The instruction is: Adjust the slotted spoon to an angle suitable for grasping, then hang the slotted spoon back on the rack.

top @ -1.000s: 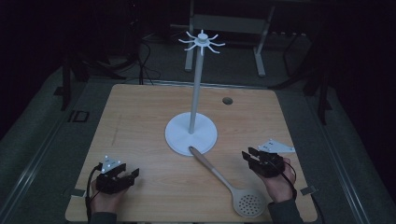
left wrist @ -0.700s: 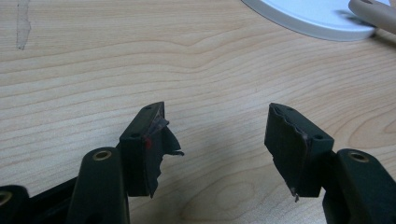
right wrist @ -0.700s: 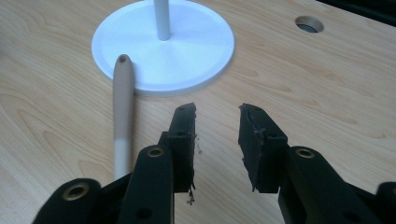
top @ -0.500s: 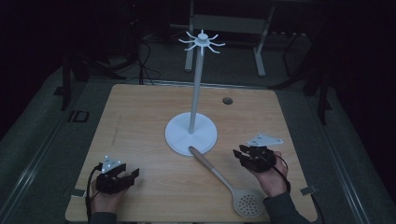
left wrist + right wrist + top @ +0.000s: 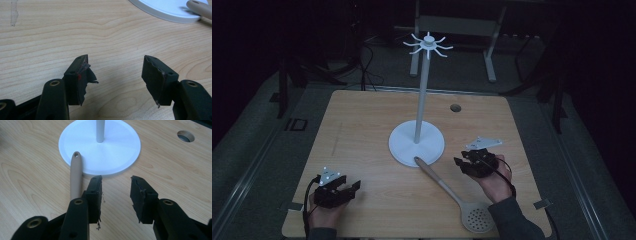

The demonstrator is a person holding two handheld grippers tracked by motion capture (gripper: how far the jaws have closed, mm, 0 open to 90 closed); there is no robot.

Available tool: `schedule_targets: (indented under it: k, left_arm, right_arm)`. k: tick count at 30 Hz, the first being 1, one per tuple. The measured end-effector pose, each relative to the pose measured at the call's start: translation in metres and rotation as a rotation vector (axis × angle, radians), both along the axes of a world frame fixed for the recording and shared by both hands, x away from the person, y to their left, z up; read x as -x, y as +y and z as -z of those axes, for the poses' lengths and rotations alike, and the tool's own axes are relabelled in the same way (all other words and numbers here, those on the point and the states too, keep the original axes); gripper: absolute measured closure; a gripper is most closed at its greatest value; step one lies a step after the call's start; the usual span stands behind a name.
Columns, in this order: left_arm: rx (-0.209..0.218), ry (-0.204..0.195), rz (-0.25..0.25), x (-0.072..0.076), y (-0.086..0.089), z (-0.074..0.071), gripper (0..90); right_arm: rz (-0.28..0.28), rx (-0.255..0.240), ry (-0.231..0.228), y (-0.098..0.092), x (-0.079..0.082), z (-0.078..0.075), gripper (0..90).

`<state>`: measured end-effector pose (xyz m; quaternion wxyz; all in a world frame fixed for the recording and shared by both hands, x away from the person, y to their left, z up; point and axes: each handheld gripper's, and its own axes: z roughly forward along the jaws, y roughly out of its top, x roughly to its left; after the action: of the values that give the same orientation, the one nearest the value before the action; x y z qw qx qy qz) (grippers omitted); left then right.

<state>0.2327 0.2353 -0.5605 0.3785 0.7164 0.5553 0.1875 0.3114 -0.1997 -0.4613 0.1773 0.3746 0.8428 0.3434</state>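
Here's the table [image 5: 362, 130] from the high view, pale wood, with a white stand [image 5: 416, 144] dead centre: round base, thin pole [image 5: 422, 95], a crown of hooks [image 5: 428, 44] near the top of the frame. The slotted spoon [image 5: 452, 196] lies flat at lower centre-right, its long axis on a diagonal: handle tip pointing up-left and resting on the base's near rim, perforated bowl [image 5: 477, 218] down toward the bottom edge.

Right gripper [image 5: 467, 163] sits just right of the handle, mid-right of the frame, held in a hand [image 5: 492, 176]; jaws parted, nothing between them. Left gripper [image 5: 348, 187] is at lower left, well apart from the spoon, jaws spread wide and empty.

Now the right gripper view: it shows the hole in the handle's tip [image 5: 76, 155], which the high view is too coarse to give, and the handle running down behind the left-hand jaw, outside the gap. A round hole in the tabletop [image 5: 185, 136] sits upper right.

Left gripper view: bare wood grain between the jaws, worn pad [image 5: 85, 75] peeling, with the stand's rim [image 5: 165, 11] and handle tip at upper right.
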Motion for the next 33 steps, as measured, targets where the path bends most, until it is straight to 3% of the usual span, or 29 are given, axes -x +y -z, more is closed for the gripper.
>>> schedule_targets:
  k: [15, 33]
  left_arm:
    - [-0.007, 0.002, 0.005, -0.001, -0.001, 0.000, 39.1]
    - [-0.007, 0.002, 0.003, -0.001, 0.000, 0.000, 39.1]
  right_arm:
    - [-0.042, 0.065, 0.049, 0.020, -0.008, 0.004, 57.5]
    - [-0.070, 0.089, 0.093, 0.031, -0.012, 0.012, 53.0]
